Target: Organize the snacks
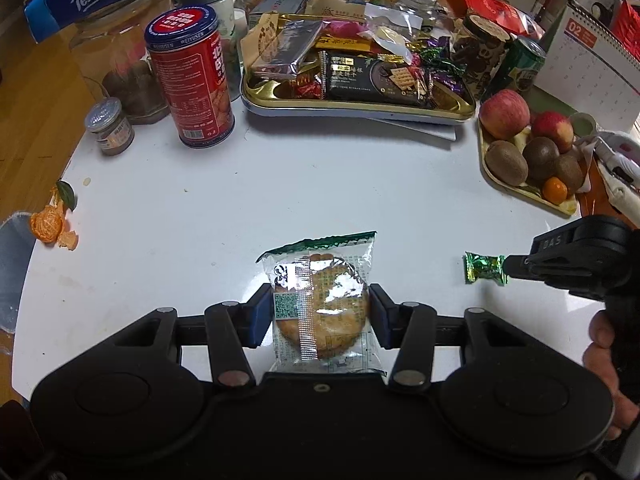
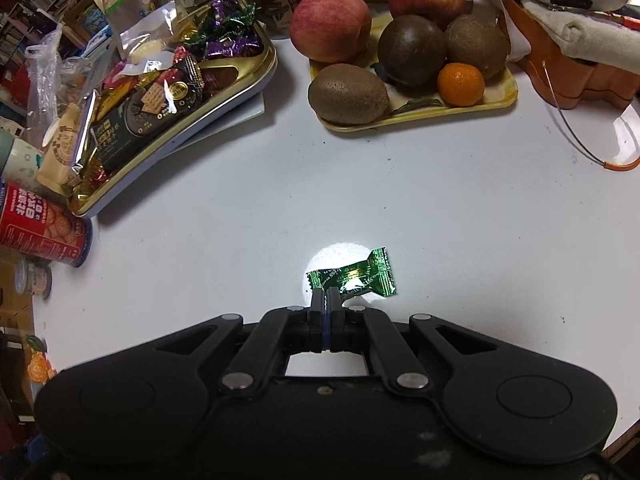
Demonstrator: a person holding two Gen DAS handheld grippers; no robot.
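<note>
A round biscuit in a clear wrapper with a green top edge (image 1: 322, 304) lies on the white table. My left gripper (image 1: 320, 314) has its blue pads on both sides of it, touching the wrapper. A green foil candy (image 2: 354, 276) lies on the table; my right gripper (image 2: 325, 294) is shut on its twisted end. The candy (image 1: 485, 267) and the right gripper (image 1: 516, 266) also show in the left wrist view. A gold snack tin (image 1: 360, 102) at the back holds several wrapped snacks; it also shows in the right wrist view (image 2: 256, 76).
A red biscuit can (image 1: 192, 80) and small jar (image 1: 110, 126) stand at back left. A fruit tray (image 1: 524, 192) with apples, kiwis and a mandarin is at back right, also seen in the right wrist view (image 2: 420, 114). Orange peel (image 1: 50, 224) lies at the left edge.
</note>
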